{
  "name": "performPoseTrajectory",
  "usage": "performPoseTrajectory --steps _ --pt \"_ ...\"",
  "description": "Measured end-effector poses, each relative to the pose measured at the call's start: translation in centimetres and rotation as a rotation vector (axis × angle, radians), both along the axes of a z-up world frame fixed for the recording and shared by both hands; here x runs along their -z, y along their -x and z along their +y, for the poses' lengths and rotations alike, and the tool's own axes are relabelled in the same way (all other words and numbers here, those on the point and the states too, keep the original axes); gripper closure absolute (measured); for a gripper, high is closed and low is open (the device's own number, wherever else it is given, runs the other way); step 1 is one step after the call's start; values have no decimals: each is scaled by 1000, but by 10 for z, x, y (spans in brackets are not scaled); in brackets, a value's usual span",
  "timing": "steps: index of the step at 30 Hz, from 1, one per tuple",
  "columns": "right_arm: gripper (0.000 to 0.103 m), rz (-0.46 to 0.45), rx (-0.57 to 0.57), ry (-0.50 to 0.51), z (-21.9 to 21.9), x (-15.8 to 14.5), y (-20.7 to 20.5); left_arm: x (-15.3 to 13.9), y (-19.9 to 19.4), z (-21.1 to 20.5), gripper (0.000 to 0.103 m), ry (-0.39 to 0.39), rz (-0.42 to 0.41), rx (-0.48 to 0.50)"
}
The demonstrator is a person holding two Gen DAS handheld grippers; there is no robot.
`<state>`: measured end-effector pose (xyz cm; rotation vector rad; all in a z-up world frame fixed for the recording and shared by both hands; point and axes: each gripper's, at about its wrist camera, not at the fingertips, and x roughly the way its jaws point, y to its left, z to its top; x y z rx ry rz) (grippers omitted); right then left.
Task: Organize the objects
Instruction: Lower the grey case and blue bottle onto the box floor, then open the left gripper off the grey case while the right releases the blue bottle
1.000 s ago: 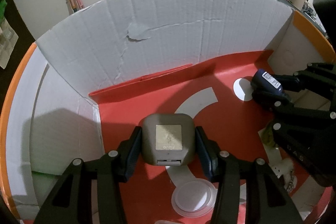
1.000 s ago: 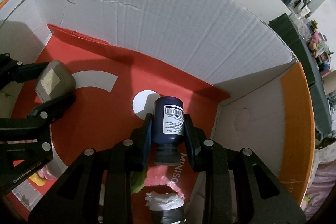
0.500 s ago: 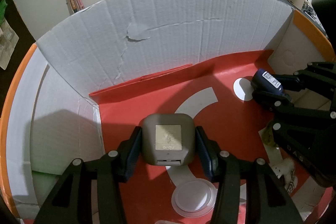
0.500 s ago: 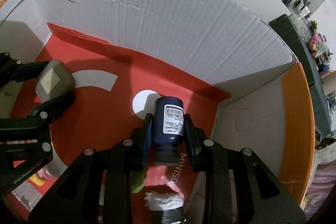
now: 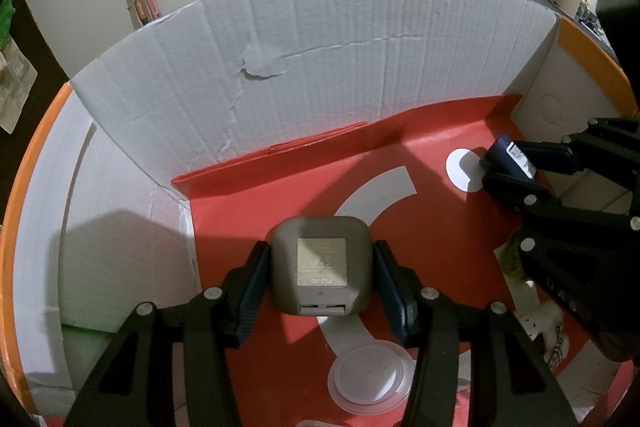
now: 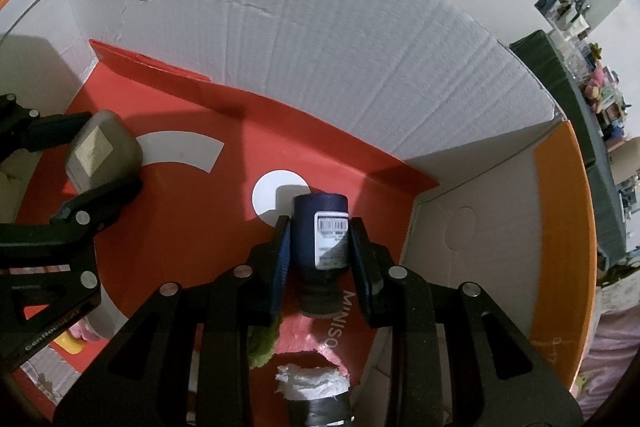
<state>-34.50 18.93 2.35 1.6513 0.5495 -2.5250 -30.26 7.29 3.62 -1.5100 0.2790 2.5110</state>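
Easing apart — left gripper (image 5: 320,277) around grey rounded case (image 5: 320,265) | right gripper (image 6: 320,251) clamps navy bottle (image 6: 322,239) — barcode up

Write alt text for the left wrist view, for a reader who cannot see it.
The left gripper, jaws opening, flanks a grey rounded case lying on the red floor of a white-walled cardboard box. At right, the right gripper holds a dark blue bottle; a clear plastic lid lies nearer the camera.

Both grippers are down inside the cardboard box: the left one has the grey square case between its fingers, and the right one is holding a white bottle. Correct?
Not quite: the bottle in the right gripper is dark blue with a white barcode label, not white, as the right wrist view shows. The rest holds: the left gripper, jaws opening, has the grey square case between its fingers inside the cardboard box.
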Motion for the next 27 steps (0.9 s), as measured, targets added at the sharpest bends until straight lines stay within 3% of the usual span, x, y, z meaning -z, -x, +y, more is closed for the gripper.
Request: performPoseTrajectory --steps 27 --pt "73 21 24 2 -1 -7 13 -5 -1 -11 45 -14 29 -6"
